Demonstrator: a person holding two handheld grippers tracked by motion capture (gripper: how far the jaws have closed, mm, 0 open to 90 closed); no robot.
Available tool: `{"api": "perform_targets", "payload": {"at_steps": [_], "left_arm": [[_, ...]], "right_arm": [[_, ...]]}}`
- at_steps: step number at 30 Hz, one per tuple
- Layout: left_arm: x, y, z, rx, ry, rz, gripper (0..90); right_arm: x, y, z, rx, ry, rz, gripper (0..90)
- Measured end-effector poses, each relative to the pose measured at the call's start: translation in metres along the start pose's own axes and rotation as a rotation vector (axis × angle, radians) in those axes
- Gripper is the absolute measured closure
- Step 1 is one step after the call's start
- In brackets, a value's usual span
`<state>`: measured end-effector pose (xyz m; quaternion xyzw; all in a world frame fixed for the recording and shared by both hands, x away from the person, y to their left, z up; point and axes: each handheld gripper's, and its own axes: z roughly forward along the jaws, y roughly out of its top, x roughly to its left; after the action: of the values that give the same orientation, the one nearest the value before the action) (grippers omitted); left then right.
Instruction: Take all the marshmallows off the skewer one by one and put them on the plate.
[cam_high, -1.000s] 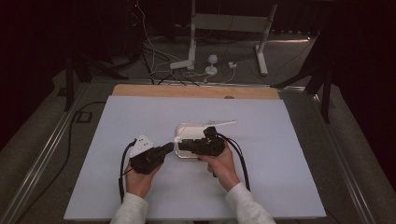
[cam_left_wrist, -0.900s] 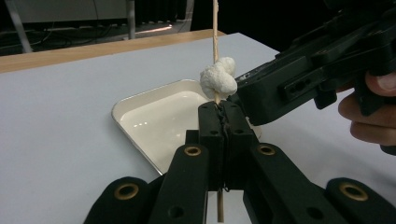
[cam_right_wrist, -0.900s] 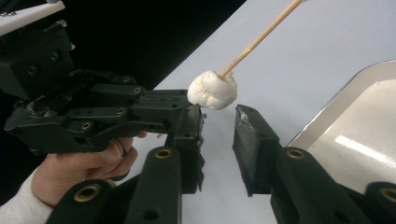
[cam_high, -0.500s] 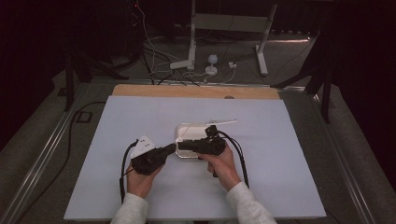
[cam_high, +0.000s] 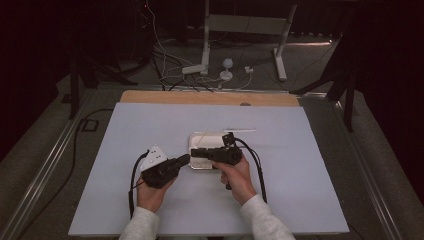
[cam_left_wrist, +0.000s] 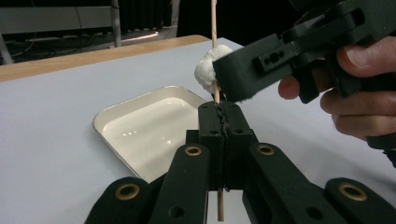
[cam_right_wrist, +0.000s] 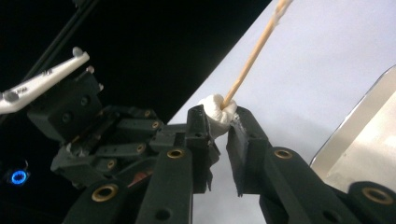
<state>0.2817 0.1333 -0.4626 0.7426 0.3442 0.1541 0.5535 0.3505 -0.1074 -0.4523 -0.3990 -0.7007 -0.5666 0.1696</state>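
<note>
Closing right fingers (cam_right_wrist: 219, 123) now pinch the marshmallow (cam_right_wrist: 215, 108); left fingers (cam_left_wrist: 224, 122) clamp the skewer (cam_left_wrist: 214, 28) upright.

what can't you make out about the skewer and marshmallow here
- Skewer top end: cut off by the upper edge in the left gripper view.
- Marshmallow far side: hidden behind the right claw in the left gripper view.
- Both: too small in the high view, covered by the claws above the tray.
</note>
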Motion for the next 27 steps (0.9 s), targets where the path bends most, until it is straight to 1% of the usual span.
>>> {"api": "perform_targets", "payload": {"at_steps": [3, 5, 7, 11, 14, 17, 20, 21, 22, 24, 27], "left_arm": [[0.0001, 0.0004, -0.0009, -0.002, 0.003, 0.001, 90.0], [-0.0009, 0.0012, -0.001, 0.005, 0.008, 0.014, 90.0], [-0.0008, 0.0019, -0.0018, 0.001, 0.008, 0.01, 90.0], [-0.0023, 0.003, -0.0021, 0.012, 0.021, 0.024, 90.0], [-0.0026, 0.0027, -0.0014, 0.019, 0.02, 0.03, 90.0], [-0.003, 0.0023, -0.0017, 0.022, 0.03, 0.031, 90.0], [-0.0024, 0.0003, -0.002, 0.022, 0.027, 0.024, 90.0], [-0.0024, 0.0002, -0.0015, 0.022, 0.025, 0.021, 90.0], [-0.0026, 0.0004, -0.0012, 0.02, 0.027, 0.022, 90.0], [-0.0034, 0.0011, -0.0012, 0.012, 0.03, 0.02, 90.0], [-0.0029, 0.0012, -0.0022, 0.005, 0.036, 0.019, 90.0]], "right_arm": [[0.0019, 0.0008, -0.0006, -0.034, -0.006, 0.007, 79.9], [0.0037, 0.0016, -0.001, -0.052, -0.009, 0.01, 80.6], [0.005, 0.0025, -0.0013, -0.07, -0.016, 0.006, 81.0], [0.0061, 0.0038, -0.0031, -0.095, -0.025, 0.007, 81.7], [0.0055, 0.0034, -0.0045, -0.107, -0.032, 0.011, 82.2], [0.0044, 0.0033, -0.005, -0.107, -0.029, 0.014, 82.1], [0.0028, 0.0032, -0.004, -0.078, -0.008, 0.015, 80.5], [0.0031, 0.0027, -0.0039, -0.072, -0.009, 0.003, 79.6], [0.0037, 0.0022, -0.0037, -0.066, -0.008, -0.004, 78.2], [0.0037, 0.0017, -0.0039, -0.064, 0.001, 0.001, 76.0], [0.0044, 0.0007, -0.0019, -0.056, 0.018, 0.002, 69.0]]}}
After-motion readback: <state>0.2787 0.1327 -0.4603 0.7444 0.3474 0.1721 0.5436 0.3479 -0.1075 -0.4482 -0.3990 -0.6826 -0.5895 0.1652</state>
